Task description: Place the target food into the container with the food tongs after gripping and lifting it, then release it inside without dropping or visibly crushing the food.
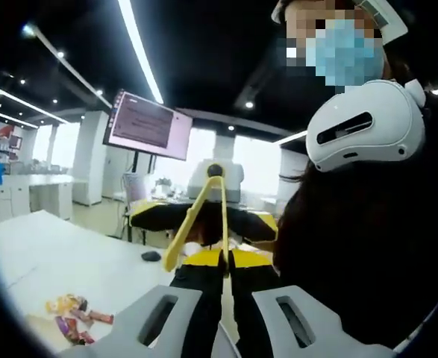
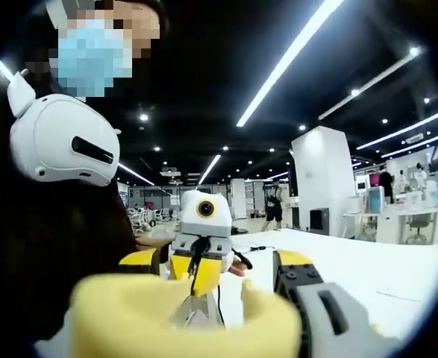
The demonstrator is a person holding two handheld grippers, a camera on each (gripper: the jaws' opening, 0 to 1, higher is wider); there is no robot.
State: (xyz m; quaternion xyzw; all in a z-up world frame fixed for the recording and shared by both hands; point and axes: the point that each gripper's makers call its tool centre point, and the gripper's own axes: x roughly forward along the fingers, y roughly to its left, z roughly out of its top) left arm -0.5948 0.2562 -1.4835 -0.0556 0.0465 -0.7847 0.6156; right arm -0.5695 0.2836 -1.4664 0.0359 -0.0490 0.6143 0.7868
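Yellow food tongs (image 1: 204,212) hang in the air between the two grippers, hinge end up and both arms splayed down toward my left gripper's camera. My right gripper (image 1: 204,259), black and yellow, faces that camera and is shut on the tongs. In the right gripper view the tongs (image 2: 181,317) are a big blurred yellow shape at the bottom, hiding one jaw. My left gripper (image 1: 226,317) stands open with nothing between its grey jaws; it also appears as the left gripper (image 2: 198,257) straight ahead. Several small wrapped snacks (image 1: 73,317) lie on the white table (image 1: 47,253) at lower left.
A person in a mask with a white headset (image 1: 360,123) stands close beside both grippers. A dark mouse (image 1: 151,256) lies on the table. A wall screen (image 1: 148,123) hangs at the back. More white tables (image 2: 368,261) stretch away on the right.
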